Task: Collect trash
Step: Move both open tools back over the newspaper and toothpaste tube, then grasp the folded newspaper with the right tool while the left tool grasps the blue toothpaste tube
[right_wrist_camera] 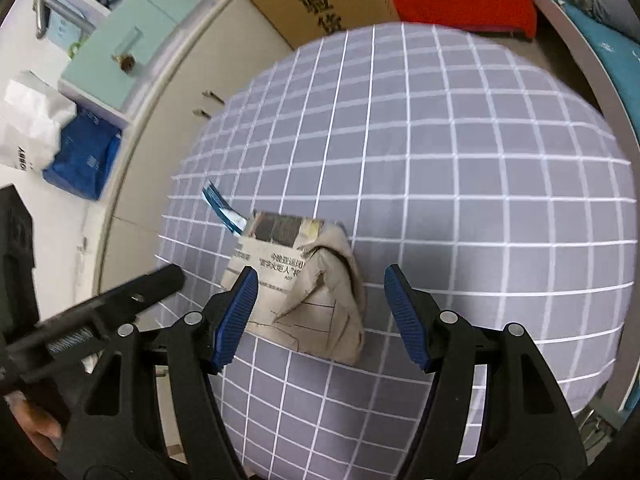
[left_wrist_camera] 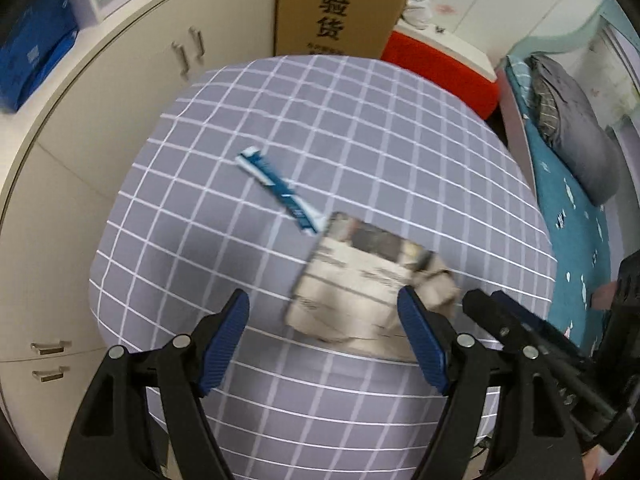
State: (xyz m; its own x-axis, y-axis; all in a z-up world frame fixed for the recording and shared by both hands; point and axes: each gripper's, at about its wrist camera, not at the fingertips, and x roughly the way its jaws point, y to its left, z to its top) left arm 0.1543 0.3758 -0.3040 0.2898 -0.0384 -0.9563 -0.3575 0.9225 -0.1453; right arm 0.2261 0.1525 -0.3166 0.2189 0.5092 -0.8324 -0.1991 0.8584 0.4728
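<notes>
Seen from your left gripper's (left_wrist_camera: 323,330) camera, cream cupboard doors (left_wrist_camera: 120,128) with metal handles fill the left edge, a blue bag (left_wrist_camera: 36,48) resting on top of the unit; the desk (left_wrist_camera: 240,100), draped in a grey cloth with a white grid, takes the middle; on it a blue-and-white wrapper (left_wrist_camera: 276,188) lies slantwise, its lower end touching the far corner of a crumpled sheet of newspaper (left_wrist_camera: 360,280); your left gripper stands wide with nothing between its blue pads, its right pad overlapping the paper's near right edge in the picture, though contact cannot be told through the blur; further right your other gripper's black finger edges in, and beyond it lie a red box (left_wrist_camera: 440,68) and a bed with a teal sheet (left_wrist_camera: 568,208); a tall brown carton (left_wrist_camera: 340,4) stands behind the desk.

From your right gripper's (right_wrist_camera: 320,316) camera, the left gripper's black finger enters at the far left; the wrapper (right_wrist_camera: 222,208) peeks out past the newspaper's (right_wrist_camera: 312,292) far left corner; the newspaper sits on the desk (right_wrist_camera: 480,160), mostly between your right gripper's fingers and closer to the left pad; that gripper is also wide apart, gripping nothing, its right pad clear of the paper; the grid cloth runs bare to the right edge.
</notes>
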